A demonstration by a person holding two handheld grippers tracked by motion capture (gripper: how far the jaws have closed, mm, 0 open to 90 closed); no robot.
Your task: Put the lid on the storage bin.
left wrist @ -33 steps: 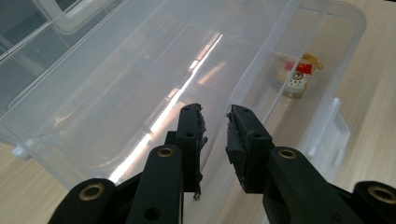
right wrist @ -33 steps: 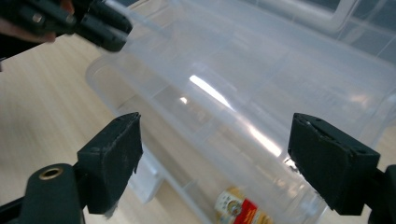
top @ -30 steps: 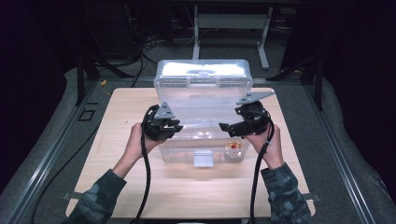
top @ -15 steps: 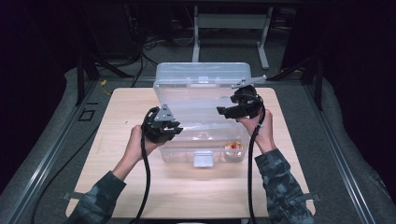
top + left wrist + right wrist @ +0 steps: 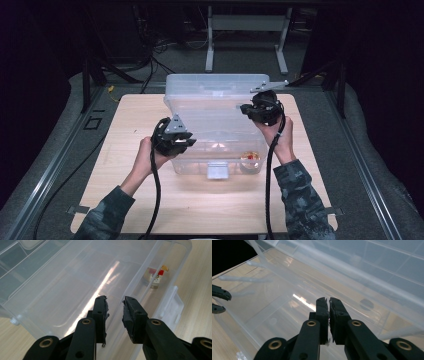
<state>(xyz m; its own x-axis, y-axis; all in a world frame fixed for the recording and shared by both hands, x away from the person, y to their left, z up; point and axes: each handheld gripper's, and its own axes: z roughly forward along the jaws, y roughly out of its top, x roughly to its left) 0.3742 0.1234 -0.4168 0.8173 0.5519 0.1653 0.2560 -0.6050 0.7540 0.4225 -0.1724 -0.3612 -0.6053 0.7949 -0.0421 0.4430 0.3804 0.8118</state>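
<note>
A: Left gripper (image 5: 172, 137) is hovering at the clear bin's (image 5: 220, 150) left wall, fingers (image 5: 101, 312) a little apart, holding nothing.

B: Lid (image 5: 217, 85) is standing open at the back; a small red-topped item (image 5: 156, 276) is sitting in the bin's near right corner on the bench (image 5: 130, 125).

A: Right gripper (image 5: 260, 109) is hanging over the right rim, fingers (image 5: 323, 312) nearly closed, gripping nothing. Best to keep both clear of the walls while reaching in.

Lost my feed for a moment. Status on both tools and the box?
Left tool open, empty, over clear box. Right tool shut, empty, above far right side. Small red-and-yellow item inside near corner. Nothing in the way.
</note>
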